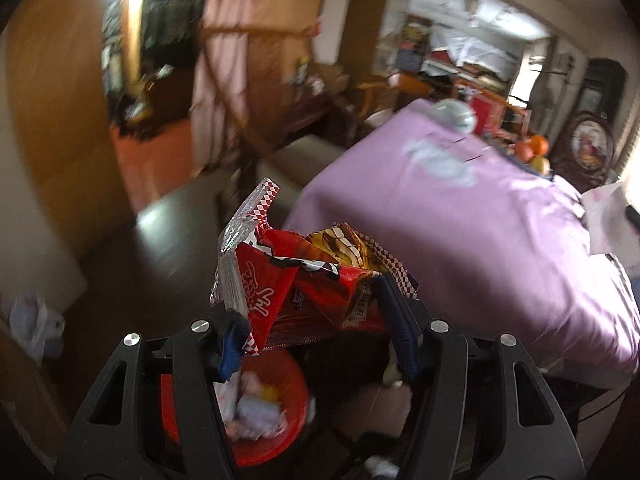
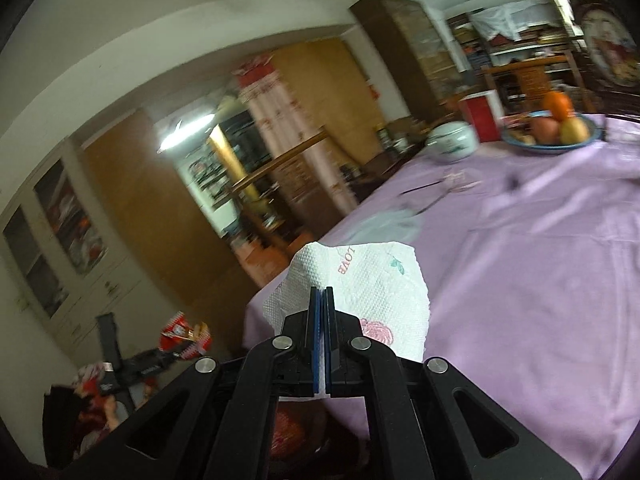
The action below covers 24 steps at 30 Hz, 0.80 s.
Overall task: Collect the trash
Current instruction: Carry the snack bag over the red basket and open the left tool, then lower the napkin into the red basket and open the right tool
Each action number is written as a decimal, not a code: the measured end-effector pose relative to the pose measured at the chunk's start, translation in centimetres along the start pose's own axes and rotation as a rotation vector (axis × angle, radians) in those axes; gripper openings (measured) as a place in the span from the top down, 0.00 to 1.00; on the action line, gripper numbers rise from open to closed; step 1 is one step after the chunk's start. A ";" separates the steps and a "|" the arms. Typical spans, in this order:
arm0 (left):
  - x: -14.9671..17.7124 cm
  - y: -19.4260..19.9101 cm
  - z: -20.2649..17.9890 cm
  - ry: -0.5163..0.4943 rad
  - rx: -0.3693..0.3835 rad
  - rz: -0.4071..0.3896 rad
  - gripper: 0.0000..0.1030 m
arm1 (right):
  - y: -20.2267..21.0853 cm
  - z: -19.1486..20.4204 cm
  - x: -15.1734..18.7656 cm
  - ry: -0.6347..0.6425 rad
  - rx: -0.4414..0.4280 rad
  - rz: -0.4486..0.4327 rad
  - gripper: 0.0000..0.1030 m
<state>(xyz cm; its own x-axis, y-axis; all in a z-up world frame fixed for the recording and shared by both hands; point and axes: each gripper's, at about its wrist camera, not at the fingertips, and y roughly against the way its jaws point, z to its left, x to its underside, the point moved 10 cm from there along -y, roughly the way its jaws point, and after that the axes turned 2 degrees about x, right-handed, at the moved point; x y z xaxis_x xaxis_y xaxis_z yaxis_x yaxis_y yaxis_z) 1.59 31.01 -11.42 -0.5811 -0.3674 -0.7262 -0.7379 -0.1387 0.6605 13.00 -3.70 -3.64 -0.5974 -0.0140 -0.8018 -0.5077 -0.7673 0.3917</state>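
1. Jaws of the left gripper [image 1: 316,312] clamp a crumpled red snack wrapper [image 1: 296,276], held above a red bin [image 1: 272,432] on the floor.
2. Right gripper [image 2: 322,308] jaws are pressed together on a printed paper napkin [image 2: 360,284] over the edge of the purple tablecloth [image 2: 520,280].

"LOVE" printed on paper towel [image 2: 360,280]; wrapper lettering unreadable

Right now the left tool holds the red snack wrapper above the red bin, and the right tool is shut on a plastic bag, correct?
Not quite. The right tool is shut on a white paper napkin with printed flowers, not a plastic bag; the right wrist view shows it. The left tool does hold the red snack wrapper above the red bin.
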 end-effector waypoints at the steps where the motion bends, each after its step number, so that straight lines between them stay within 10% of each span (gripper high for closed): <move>1: 0.9 -0.2 1.5 0.022 -0.007 0.015 0.43 | -1.1 1.3 0.4 0.015 -0.017 0.023 0.98; 10: 7.8 -4.0 8.5 0.141 -0.020 0.160 0.40 | -9.4 10.1 4.8 0.115 -0.122 0.226 0.98; 17: 11.1 -5.6 11.9 0.256 0.008 0.236 0.18 | -14.3 14.5 9.5 0.141 -0.182 0.372 0.98; 24: 9.8 -3.2 15.8 0.314 -0.061 0.150 0.14 | -18.3 18.6 13.9 0.183 -0.243 0.498 0.98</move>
<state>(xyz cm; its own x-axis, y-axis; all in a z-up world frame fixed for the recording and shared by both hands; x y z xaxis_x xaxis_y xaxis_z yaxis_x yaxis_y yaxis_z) -7.15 42.39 -23.71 -0.5400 -0.6517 -0.5326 -0.6250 -0.1133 0.7724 2.50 22.10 -13.54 -0.5997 -0.5048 -0.6210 -0.0233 -0.7647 0.6440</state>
